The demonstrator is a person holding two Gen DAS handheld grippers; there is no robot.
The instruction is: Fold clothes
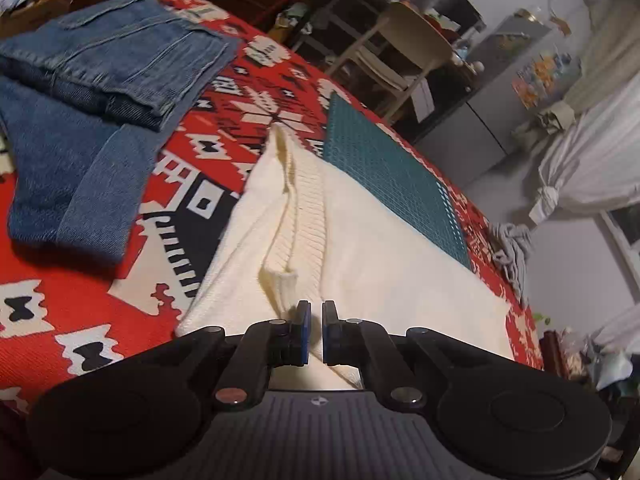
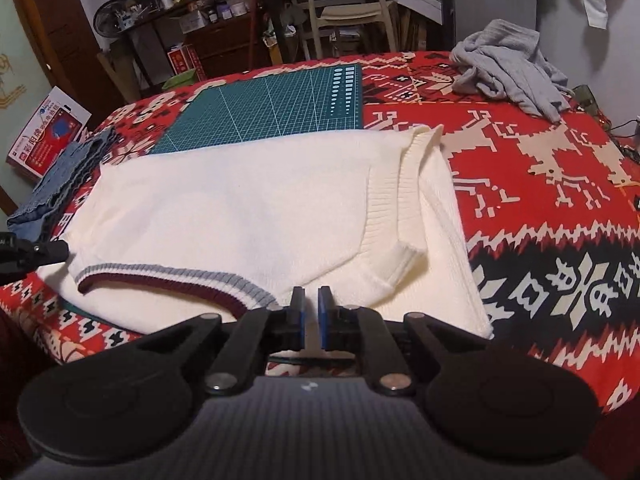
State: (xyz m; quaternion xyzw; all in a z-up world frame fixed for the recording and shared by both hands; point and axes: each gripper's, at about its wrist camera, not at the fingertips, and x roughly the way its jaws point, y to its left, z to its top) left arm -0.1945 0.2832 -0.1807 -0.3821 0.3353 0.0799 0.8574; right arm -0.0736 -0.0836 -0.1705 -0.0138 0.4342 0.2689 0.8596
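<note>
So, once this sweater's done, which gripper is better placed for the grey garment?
Probably the right gripper: the crumpled grey garment lies on its side, far right, while the left gripper sits at the opposite end of the sweater.

You see a cream sweater (image 2: pixel 240 200) with grey and maroon trim on a red, black and white patterned cloth (image 2: pixel 540 208), a teal gridded mat (image 2: pixel 260 116), blue jeans (image 1: pixel 112 52), and grey cloth (image 2: pixel 516 64).
</note>
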